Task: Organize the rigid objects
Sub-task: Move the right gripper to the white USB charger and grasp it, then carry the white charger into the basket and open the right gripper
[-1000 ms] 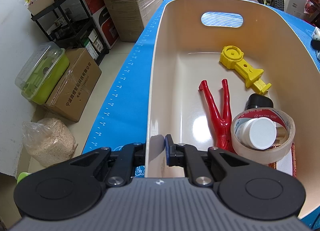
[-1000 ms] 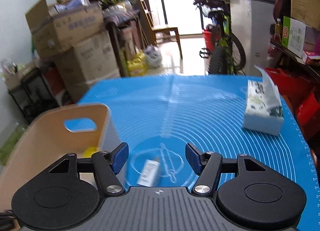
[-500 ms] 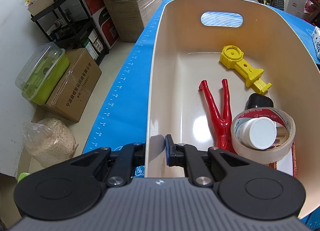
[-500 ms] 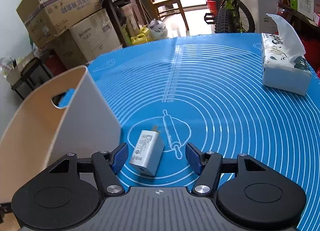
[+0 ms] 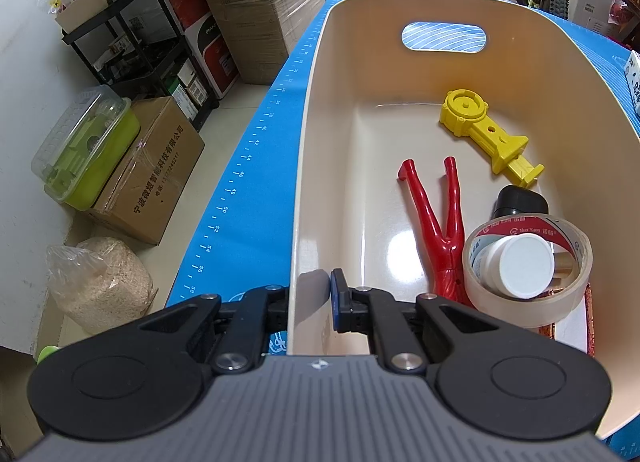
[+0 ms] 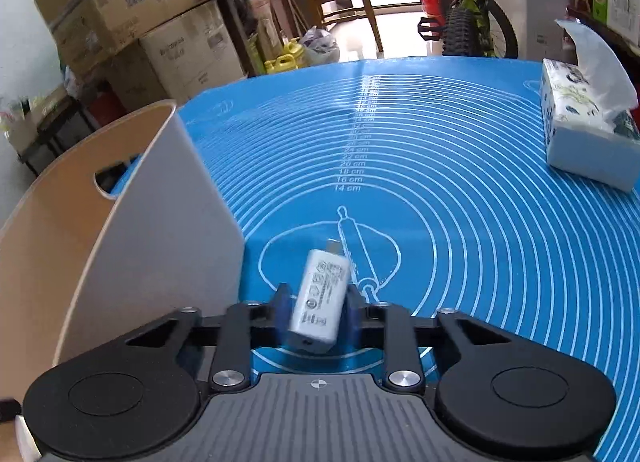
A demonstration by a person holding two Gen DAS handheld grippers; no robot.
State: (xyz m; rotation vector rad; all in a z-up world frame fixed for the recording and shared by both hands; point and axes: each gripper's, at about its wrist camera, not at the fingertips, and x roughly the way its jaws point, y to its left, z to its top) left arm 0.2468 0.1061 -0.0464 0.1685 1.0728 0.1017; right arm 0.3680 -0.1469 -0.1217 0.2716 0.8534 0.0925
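Observation:
My left gripper [image 5: 310, 296] is shut on the near wall of the cream bin [image 5: 312, 110], one finger outside and one inside. The bin holds a yellow plastic part [image 5: 484, 134], a red forked tool [image 5: 436, 214], a tape roll [image 5: 528, 302] around a white-capped bottle [image 5: 520, 266], and a black object [image 5: 520, 200]. In the right wrist view, my right gripper [image 6: 317, 300] has its jaws closing on a white charger [image 6: 322, 290]. Both pads touch its sides, and it sits tilted just above the blue mat [image 6: 440, 182]. The bin's outer wall [image 6: 160, 230] stands close on the left.
A tissue box [image 6: 584, 130] sits on the mat at the far right. Left of the table, on the floor, are cardboard boxes [image 5: 152, 178], a green lidded container [image 5: 84, 142], a bag of grain [image 5: 100, 278] and a black shelf [image 5: 132, 42]. A bicycle [image 6: 468, 26] stands beyond the table.
My right gripper has dropped toward the mat and its jaws have gone from wide apart to pressing on the charger. The left gripper and the bin have not moved.

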